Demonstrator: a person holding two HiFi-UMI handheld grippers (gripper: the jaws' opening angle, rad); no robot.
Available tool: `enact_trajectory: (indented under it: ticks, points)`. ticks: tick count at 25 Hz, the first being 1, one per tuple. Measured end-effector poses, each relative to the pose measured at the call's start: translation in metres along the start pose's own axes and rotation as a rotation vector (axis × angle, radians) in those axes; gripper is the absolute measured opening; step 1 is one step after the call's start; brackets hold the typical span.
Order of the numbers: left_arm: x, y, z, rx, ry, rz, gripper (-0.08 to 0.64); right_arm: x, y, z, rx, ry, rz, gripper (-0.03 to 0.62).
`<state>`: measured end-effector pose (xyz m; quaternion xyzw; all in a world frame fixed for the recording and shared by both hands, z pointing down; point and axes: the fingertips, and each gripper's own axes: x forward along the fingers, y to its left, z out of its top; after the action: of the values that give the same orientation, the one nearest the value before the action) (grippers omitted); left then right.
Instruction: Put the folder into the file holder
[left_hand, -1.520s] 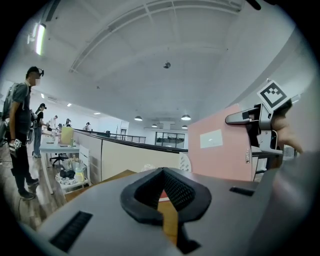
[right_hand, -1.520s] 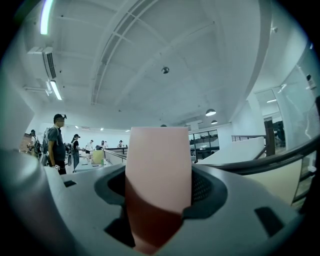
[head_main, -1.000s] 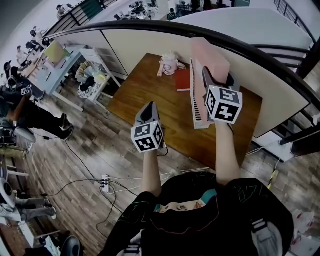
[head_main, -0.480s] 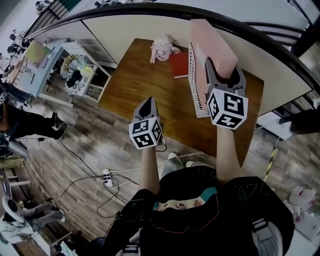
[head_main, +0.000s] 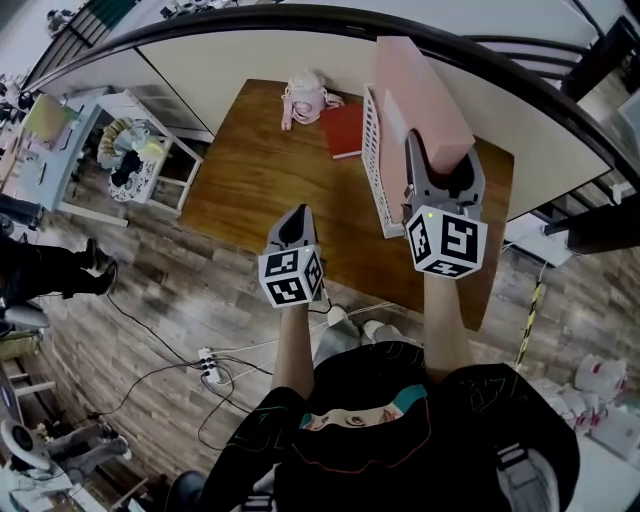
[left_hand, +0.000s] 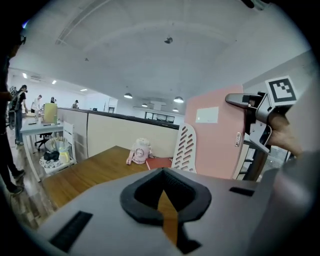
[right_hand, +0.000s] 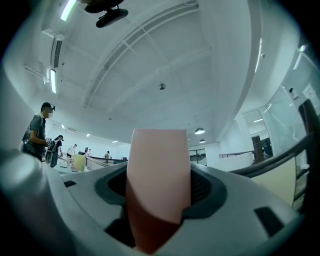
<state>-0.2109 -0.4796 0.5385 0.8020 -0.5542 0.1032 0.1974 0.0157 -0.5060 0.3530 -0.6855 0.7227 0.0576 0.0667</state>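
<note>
A pink folder (head_main: 420, 95) stands upright with my right gripper (head_main: 443, 165) shut on its near edge. In the right gripper view the folder (right_hand: 159, 170) fills the space between the jaws. The white slotted file holder (head_main: 375, 150) stands on the wooden table (head_main: 270, 170), right against the folder's left side. In the left gripper view the folder (left_hand: 212, 140) rises beside the holder (left_hand: 186, 147); its lower edge is hidden, so I cannot tell whether it sits inside. My left gripper (head_main: 292, 225) hangs shut and empty over the table's front edge.
A red notebook (head_main: 343, 130) lies flat just left of the holder. A small pink toy (head_main: 303, 97) sits at the table's back edge against the beige partition (head_main: 250, 60). A white cart (head_main: 130, 150) stands on the floor left of the table.
The right gripper and the pink folder have dropped a little toward the holder. The head view has swung, so the table sits more centred. The left gripper has hardly moved.
</note>
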Motion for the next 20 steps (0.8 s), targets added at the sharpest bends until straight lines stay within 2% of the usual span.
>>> enact_trajectory:
  ticks: [4,8,10,16,18,20]
  points:
    - [0.0,0.009,-0.016,-0.01,0.032,0.005,0.0,-0.006,0.005,-0.041,-0.007,0.062,0.006,0.287]
    - [0.005,0.0,-0.03,-0.012,0.059,-0.029,0.0,-0.02,0.011,-0.115,-0.001,0.256,0.042,0.29]
    - [0.006,-0.007,-0.036,-0.012,0.074,-0.047,0.0,-0.032,0.014,-0.134,-0.002,0.308,0.062,0.288]
    - [0.015,-0.031,-0.03,-0.017,0.057,-0.092,0.0,-0.035,0.011,-0.136,-0.028,0.42,0.118,0.293]
    - [0.014,-0.041,-0.027,-0.019,0.044,-0.103,0.0,-0.043,0.011,-0.134,0.009,0.444,0.17,0.295]
    - [0.013,-0.051,-0.021,-0.014,0.027,-0.109,0.0,-0.047,0.015,-0.127,0.067,0.452,0.245,0.322]
